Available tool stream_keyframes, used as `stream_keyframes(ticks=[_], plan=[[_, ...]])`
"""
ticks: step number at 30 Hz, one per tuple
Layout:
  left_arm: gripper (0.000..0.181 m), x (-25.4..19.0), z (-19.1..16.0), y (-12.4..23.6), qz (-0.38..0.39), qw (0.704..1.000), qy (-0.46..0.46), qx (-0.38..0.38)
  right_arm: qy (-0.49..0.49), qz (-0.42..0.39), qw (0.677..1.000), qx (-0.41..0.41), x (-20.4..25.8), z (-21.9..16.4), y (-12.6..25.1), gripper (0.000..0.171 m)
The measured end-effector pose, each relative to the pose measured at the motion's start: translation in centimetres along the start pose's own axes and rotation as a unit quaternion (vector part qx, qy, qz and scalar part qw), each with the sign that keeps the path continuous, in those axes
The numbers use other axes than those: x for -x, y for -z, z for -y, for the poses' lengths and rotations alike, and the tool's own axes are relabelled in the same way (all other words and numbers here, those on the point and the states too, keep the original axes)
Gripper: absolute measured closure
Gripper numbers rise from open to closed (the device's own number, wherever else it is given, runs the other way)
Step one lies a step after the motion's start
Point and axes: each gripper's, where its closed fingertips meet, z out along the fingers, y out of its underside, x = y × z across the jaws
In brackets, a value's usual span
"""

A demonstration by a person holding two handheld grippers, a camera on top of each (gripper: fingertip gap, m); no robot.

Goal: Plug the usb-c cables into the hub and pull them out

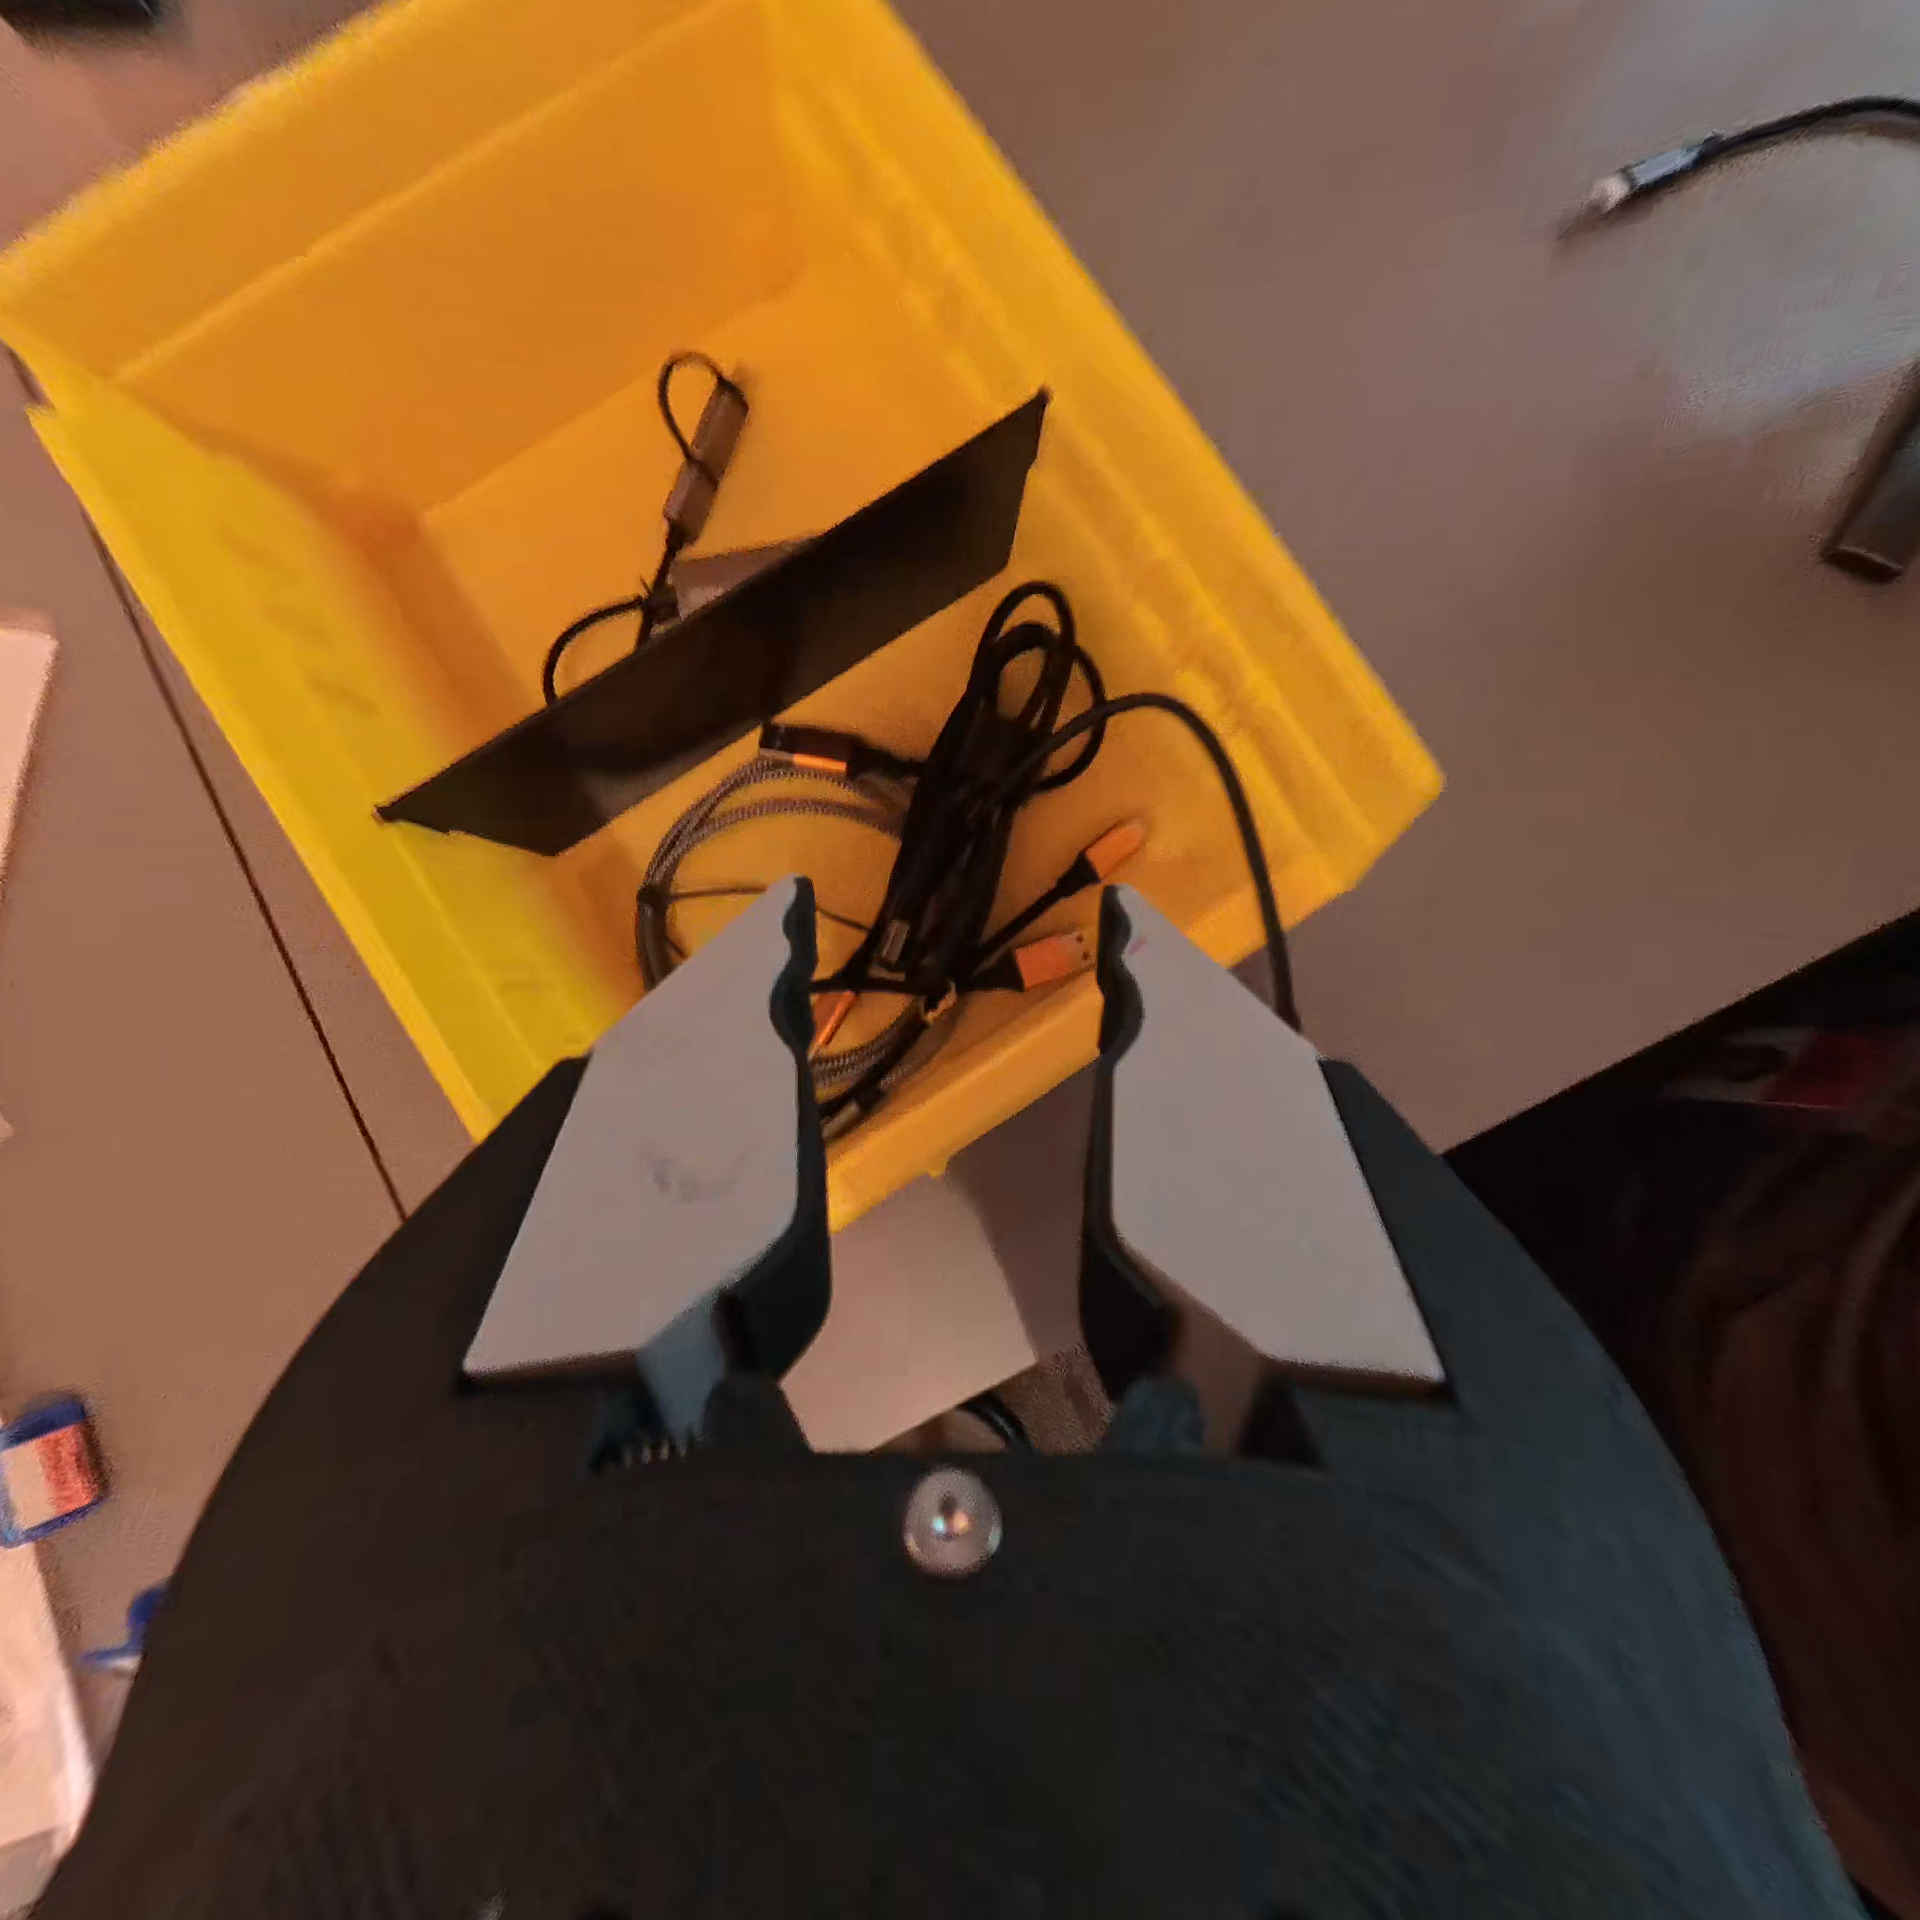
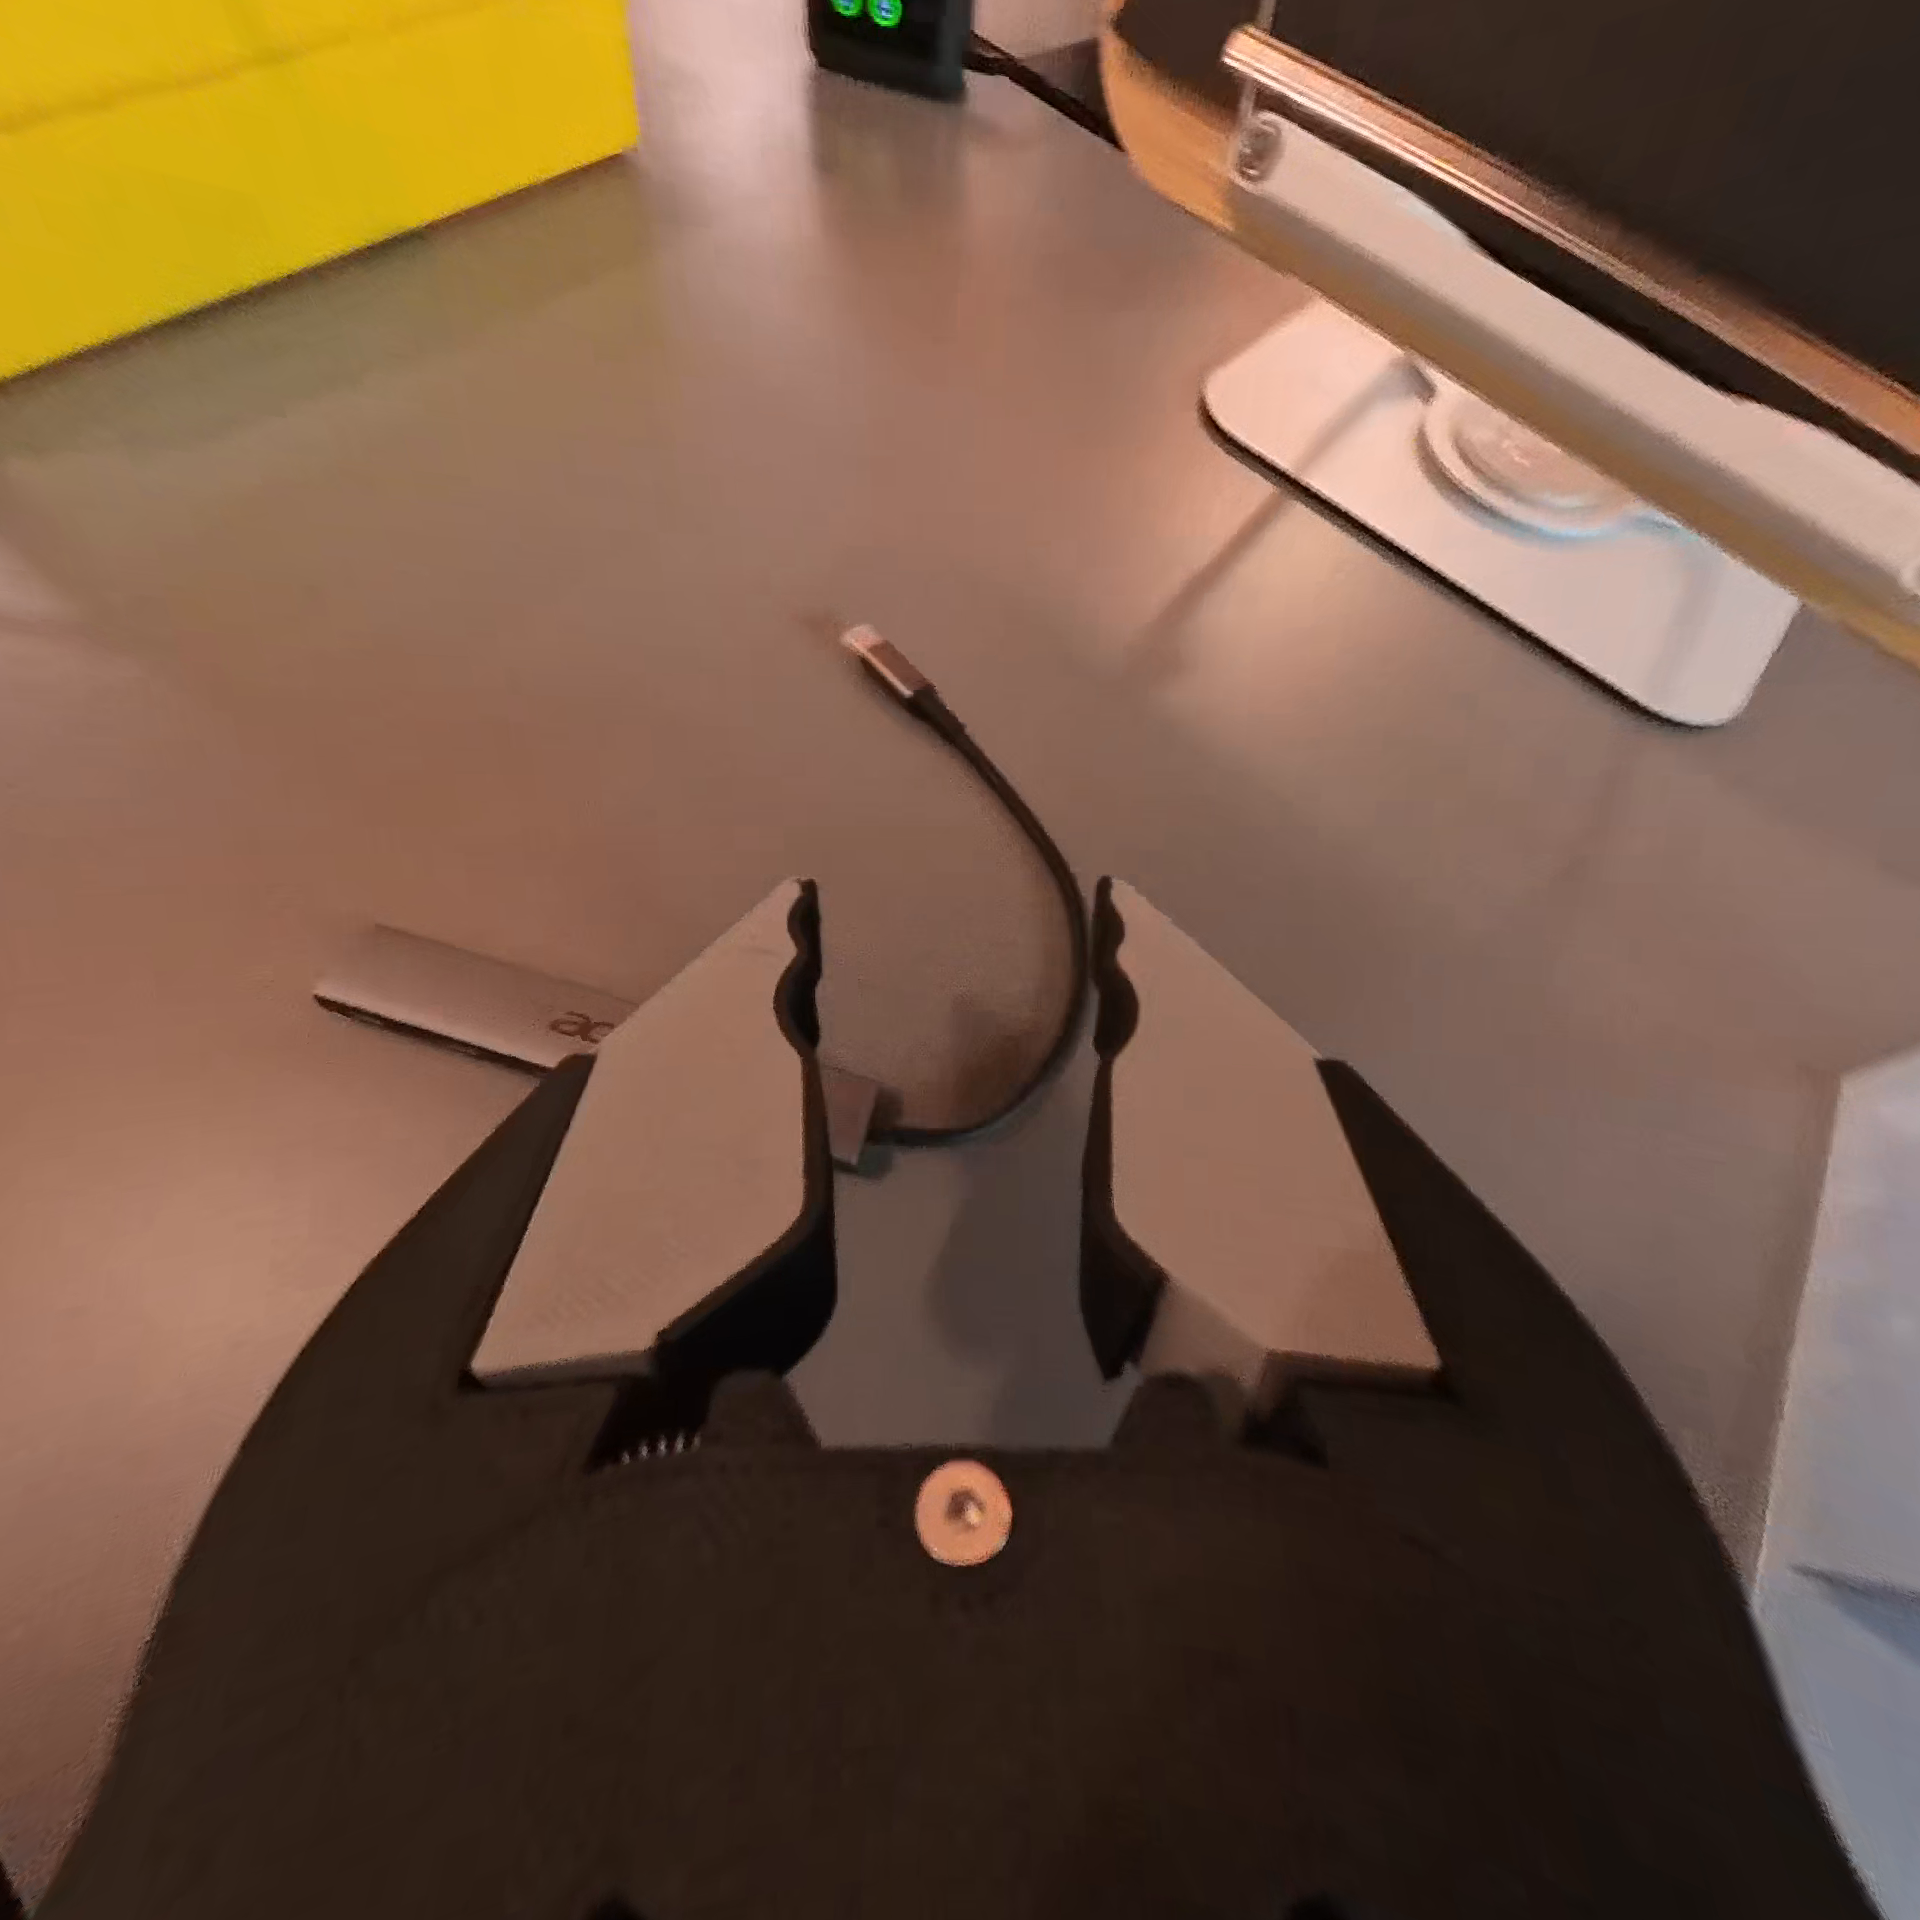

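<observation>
In the left wrist view a yellow bin (image 1: 312, 312) sits on the table, split by a black divider (image 1: 748, 644). Its near compartment holds a tangle of black, grey braided and orange-tipped cables (image 1: 935, 831); the far one holds a small black cable (image 1: 686, 488). My left gripper (image 1: 951, 914) is open and empty above the near compartment. In the right wrist view a flat grey hub (image 2: 468, 987) lies on the table with its short black cable (image 2: 1029, 862) curving to a silver plug (image 2: 883, 660). My right gripper (image 2: 956, 914) is open and empty just above the hub.
A monitor (image 2: 1558, 208) on a white stand base (image 2: 1507, 520) stands at the right. A small device with green lights (image 2: 883, 42) is at the back. The hub (image 1: 1881, 499) and its plug (image 1: 1631, 187) also show at the left view's right edge. The table edge (image 1: 1558, 1018) runs lower right.
</observation>
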Motion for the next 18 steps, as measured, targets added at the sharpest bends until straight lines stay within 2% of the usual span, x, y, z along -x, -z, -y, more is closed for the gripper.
stream_keyframes(ticks=[4, 9, 11, 13, 16, 18], plan=[[0.135, -0.5, -2.9, -2.6, -0.051, 0.997, 0.001, 0.063, 0.037, -0.001, 0.999, 0.006, 1.0, -0.7, -1.3, 0.119], [0.138, -6.6, -2.3, -3.5, -0.171, 0.983, -0.025, 0.054, -0.001, 0.018, 1.000, 0.008, 0.6, -1.8, -1.6, 0.119], [0.137, -7.6, -2.8, -4.4, -0.182, 0.980, -0.026, 0.079, -0.019, 0.022, 1.000, -0.006, 0.3, -1.5, -1.3, 0.120], [0.138, -7.1, -3.8, -5.8, -0.157, 0.980, -0.035, 0.117, -0.031, 0.029, 0.999, -0.020, 0.2, -1.1, -1.0, 0.121], [0.158, -9.0, -4.1, -6.4, -0.221, 0.966, -0.029, 0.131, -0.022, 0.027, 0.999, -0.023, 0.3, -1.0, -1.0, 0.122], [0.159, -9.1, -3.9, -6.3, -0.233, 0.962, -0.034, 0.134, -0.008, 0.023, 1.000, -0.018, 0.5, -1.2, -1.0, 0.123]])
